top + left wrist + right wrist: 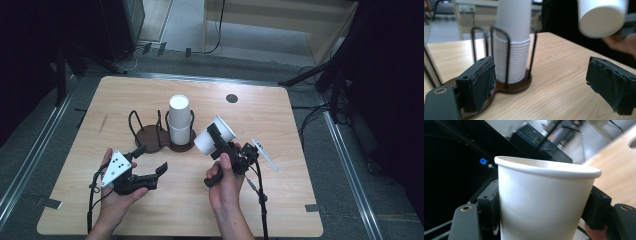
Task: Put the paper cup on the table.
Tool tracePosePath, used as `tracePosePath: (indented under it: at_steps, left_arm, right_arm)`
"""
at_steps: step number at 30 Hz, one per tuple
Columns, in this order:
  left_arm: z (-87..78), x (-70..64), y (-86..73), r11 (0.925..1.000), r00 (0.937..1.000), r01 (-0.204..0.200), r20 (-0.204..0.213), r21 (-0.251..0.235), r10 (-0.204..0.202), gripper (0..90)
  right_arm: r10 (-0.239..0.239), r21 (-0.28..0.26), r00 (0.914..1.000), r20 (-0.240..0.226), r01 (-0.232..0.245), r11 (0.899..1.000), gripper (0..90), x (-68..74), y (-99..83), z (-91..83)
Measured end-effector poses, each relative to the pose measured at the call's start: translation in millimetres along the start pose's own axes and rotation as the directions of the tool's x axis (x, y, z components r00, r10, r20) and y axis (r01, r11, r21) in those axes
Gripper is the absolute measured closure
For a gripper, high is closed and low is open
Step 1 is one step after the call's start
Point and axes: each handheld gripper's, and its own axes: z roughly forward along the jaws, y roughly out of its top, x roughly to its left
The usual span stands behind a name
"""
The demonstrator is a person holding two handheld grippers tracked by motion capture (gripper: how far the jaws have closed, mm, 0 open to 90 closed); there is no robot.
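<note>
My right gripper (223,145) pinches a tilted paper cup (214,135); squeezing harder could crumple it. My left gripper (150,167) jaws stand spread.

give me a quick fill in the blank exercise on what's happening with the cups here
1. The right gripper is shut on a single white ____.
2. The stack of cups stands in a wire ____.
3. The left gripper has its jaws ____.
4. The table is made of ____.

Missing words: cup; holder; open; wood
</note>
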Motion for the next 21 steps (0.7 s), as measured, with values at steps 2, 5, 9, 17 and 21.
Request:
tracePosePath:
  at_steps: [2, 5, 9, 17, 21]
  left_arm:
    - [-3.4, 3.0, -4.1, 0.9997, 0.9989, -0.013, -0.045, 0.019, 0.013, 9.5]
    - [-9.4, 9.4, -10.7, 0.9976, 0.9939, -0.018, -0.107, 0.067, 0.025, 7.9]
    - [-16.6, 16.2, -16.5, 0.9953, 0.992, -0.015, -0.123, 0.096, 0.027, 7.9]
    - [-36.6, 44.1, -26.0, 0.9912, 0.9805, 0.039, -0.196, 0.127, -0.013, 2.1]
    - [-43.2, 53.8, -28.2, 0.9889, 0.9813, 0.059, -0.19, 0.136, -0.032, 1.4]
  right_arm:
    - [-0.038, -0.021, 0.9989, -0.028, 0.038, 0.999, 29.1, 2.2, -0.1, -1.7]
    - [-0.147, -0.03, 0.989, -0.017, 0.146, 0.989, 29.1, 6.7, 0.4, -4.1]
    - [-0.228, -0.036, 0.9736, -0.003, 0.228, 0.973, 29.0, 8.0, 1.1, -6.0]
    - [-0.435, -0.037, 0.9004, 0.005, 0.435, 0.9, 29.0, 7.4, -2.1, -8.8]
    - [-0.471, -0.034, 0.8821, 0.003, 0.471, 0.882, 29.0, 6.8, -2.3, -8.7]
